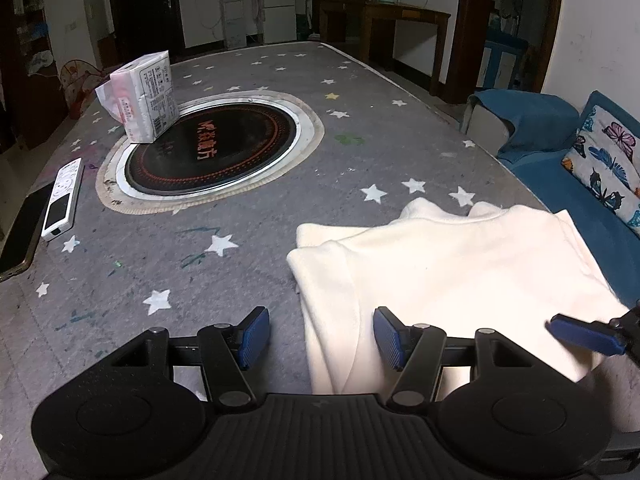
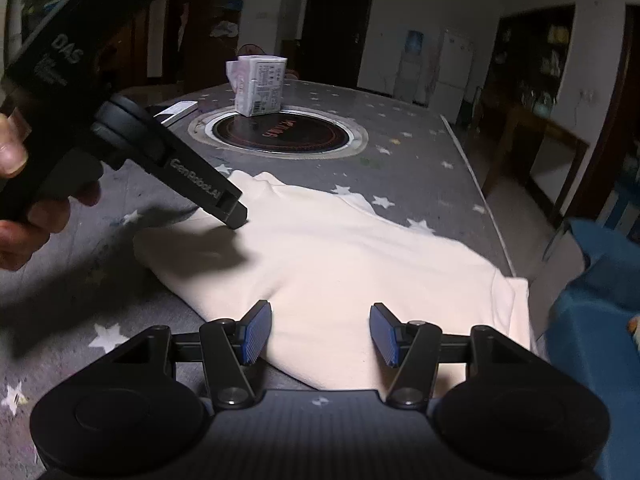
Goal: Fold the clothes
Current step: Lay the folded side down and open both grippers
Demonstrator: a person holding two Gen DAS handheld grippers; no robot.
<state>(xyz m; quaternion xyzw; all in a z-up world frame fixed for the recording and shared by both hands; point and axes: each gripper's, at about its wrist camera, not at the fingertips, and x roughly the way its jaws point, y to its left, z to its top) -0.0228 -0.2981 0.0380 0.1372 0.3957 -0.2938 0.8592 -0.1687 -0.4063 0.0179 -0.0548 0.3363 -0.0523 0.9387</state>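
A cream garment point(image 1: 452, 276) lies folded in layers on the grey star-patterned table cover point(image 1: 200, 280), near the table's right edge. My left gripper point(image 1: 320, 336) hovers open above the garment's near left edge, its blue pads wide apart with nothing between them. My right gripper point(image 2: 320, 332) is open too, over the near edge of the cream garment point(image 2: 340, 256). One blue fingertip of the right gripper point(image 1: 584, 336) enters the left wrist view at the right. In the right wrist view the left gripper's black body point(image 2: 168, 156) hangs over the garment's far left part, held by a hand point(image 2: 24, 208).
A round black induction plate point(image 1: 212, 152) is sunk in the table's middle, with a tissue pack point(image 1: 144, 96) standing at its rim. A white remote point(image 1: 62, 200) and a dark phone point(image 1: 20, 232) lie at the left edge. A blue sofa point(image 1: 560, 176) with a butterfly cushion point(image 1: 608, 160) borders the right side.
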